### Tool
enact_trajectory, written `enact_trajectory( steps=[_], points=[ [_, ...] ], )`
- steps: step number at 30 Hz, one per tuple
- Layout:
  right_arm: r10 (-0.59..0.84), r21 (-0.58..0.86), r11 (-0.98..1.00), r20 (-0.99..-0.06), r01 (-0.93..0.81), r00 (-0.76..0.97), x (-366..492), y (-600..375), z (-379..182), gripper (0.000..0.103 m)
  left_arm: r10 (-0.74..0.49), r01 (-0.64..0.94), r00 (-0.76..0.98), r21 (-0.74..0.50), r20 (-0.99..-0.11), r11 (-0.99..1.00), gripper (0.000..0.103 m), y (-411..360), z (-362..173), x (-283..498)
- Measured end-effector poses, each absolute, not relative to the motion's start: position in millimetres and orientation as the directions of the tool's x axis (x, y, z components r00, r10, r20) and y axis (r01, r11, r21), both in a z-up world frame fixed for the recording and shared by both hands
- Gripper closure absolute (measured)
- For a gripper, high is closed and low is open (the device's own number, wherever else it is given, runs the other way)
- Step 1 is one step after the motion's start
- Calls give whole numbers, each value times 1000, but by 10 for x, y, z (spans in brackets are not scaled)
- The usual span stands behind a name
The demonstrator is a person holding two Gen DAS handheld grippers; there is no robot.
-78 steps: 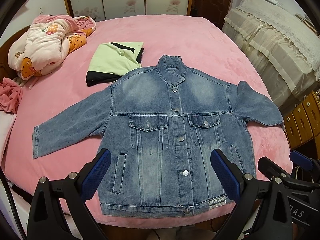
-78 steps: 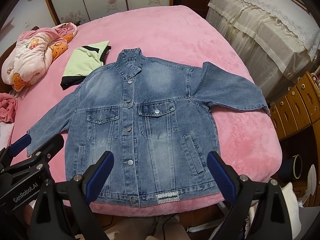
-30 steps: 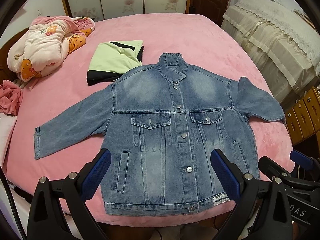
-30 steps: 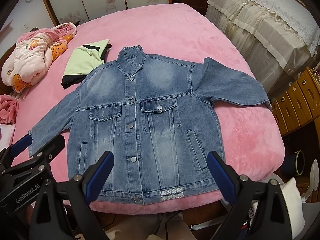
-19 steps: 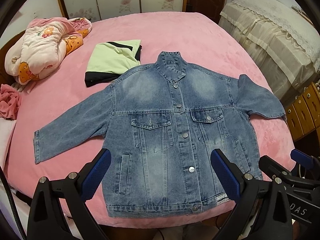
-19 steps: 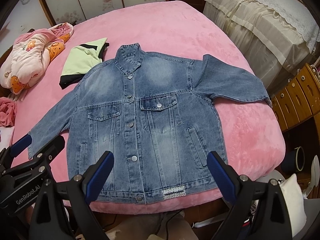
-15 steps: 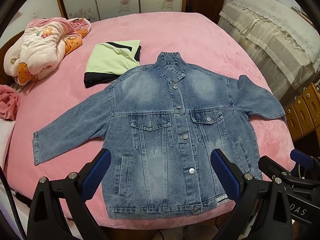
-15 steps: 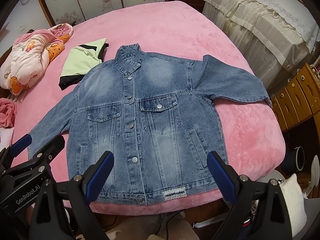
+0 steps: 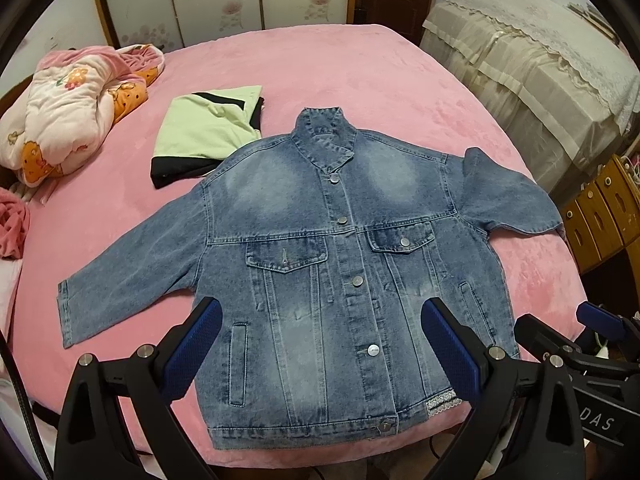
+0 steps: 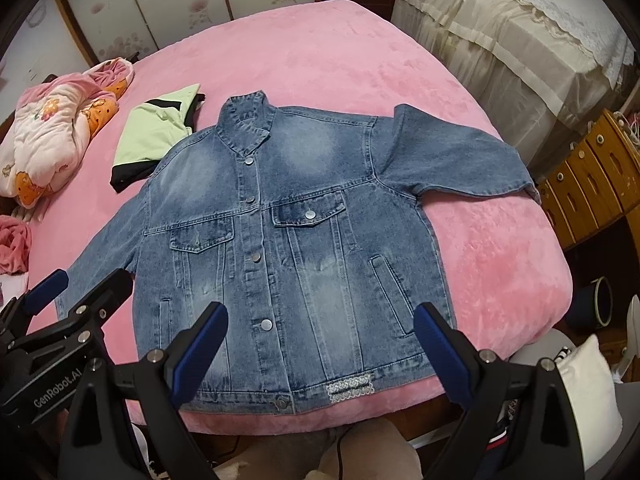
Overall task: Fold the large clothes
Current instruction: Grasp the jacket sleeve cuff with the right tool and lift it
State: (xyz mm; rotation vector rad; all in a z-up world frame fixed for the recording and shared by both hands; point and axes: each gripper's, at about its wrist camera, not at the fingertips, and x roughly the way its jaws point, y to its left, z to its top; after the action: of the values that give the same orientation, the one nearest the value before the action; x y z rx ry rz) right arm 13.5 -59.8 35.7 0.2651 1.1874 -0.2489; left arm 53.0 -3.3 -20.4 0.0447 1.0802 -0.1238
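Observation:
A blue denim jacket (image 9: 340, 272) (image 10: 288, 248) lies flat and buttoned on the pink bed (image 9: 352, 76) (image 10: 320, 52), collar away from me, both sleeves spread out, hem at the near edge. My left gripper (image 9: 322, 344) hovers open above the lower front of the jacket, nothing between its blue pads. My right gripper (image 10: 320, 350) hovers open over the hem as well, empty. Each view shows the other gripper at its side edge: the right one (image 9: 600, 320) and the left one (image 10: 44, 292).
A folded light-green and black garment (image 9: 208, 132) (image 10: 156, 136) lies beyond the jacket's left shoulder. A pink quilted bundle (image 9: 72, 108) sits at the far left. A covered piece of furniture (image 9: 540, 60) and wooden drawers (image 10: 592, 176) stand right of the bed.
Both grippers have shifted slightly with small camera drift; the jacket lies as before and both stay open and empty.

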Motion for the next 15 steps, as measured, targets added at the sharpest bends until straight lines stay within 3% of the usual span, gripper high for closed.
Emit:
enact_trajectory(
  steps=[15],
  points=[
    [18,148,901,-952,407,307,295,-1355,32,8,-35,155,444,38,-895,987,4,-753,-304,930]
  ],
)
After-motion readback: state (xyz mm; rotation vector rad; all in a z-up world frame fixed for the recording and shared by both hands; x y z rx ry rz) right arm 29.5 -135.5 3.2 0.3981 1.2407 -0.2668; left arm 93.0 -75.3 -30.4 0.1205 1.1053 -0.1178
